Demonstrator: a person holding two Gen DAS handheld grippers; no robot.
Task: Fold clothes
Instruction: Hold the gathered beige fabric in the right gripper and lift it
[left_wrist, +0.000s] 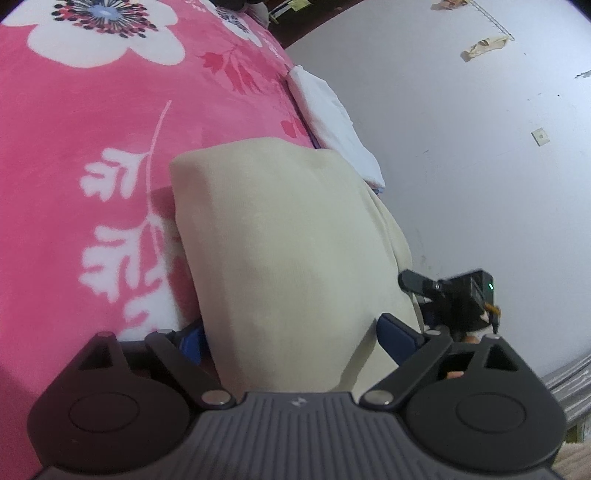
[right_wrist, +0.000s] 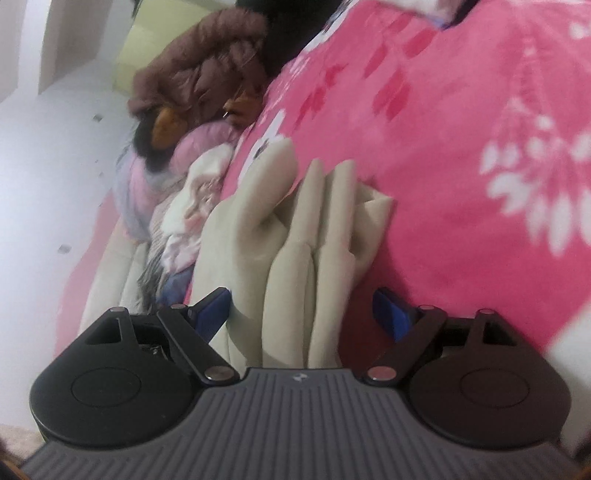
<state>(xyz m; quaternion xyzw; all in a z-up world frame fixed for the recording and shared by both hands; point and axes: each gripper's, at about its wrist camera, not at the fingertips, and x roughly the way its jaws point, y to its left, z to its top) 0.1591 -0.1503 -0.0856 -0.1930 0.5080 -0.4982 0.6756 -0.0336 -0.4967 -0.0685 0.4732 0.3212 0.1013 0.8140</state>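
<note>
Cream knit fabric, folded into a thick soft-cornered bundle (left_wrist: 280, 243), lies on the pink fleece blanket with white flowers (left_wrist: 92, 147) and reaches in between the blue-padded fingers of the left gripper (left_wrist: 291, 338). Its jaws stand wide apart; whether the pads touch the cloth cannot be told. The right gripper (right_wrist: 303, 314), also spread wide, faces the bundle's layered edge (right_wrist: 295, 258), the folds standing between its pads without being pinched. Farther off, a folded white cloth (left_wrist: 332, 122) sits at the blanket's right edge, and a brown puffy jacket (right_wrist: 199, 74) tops a heap of clothes.
</note>
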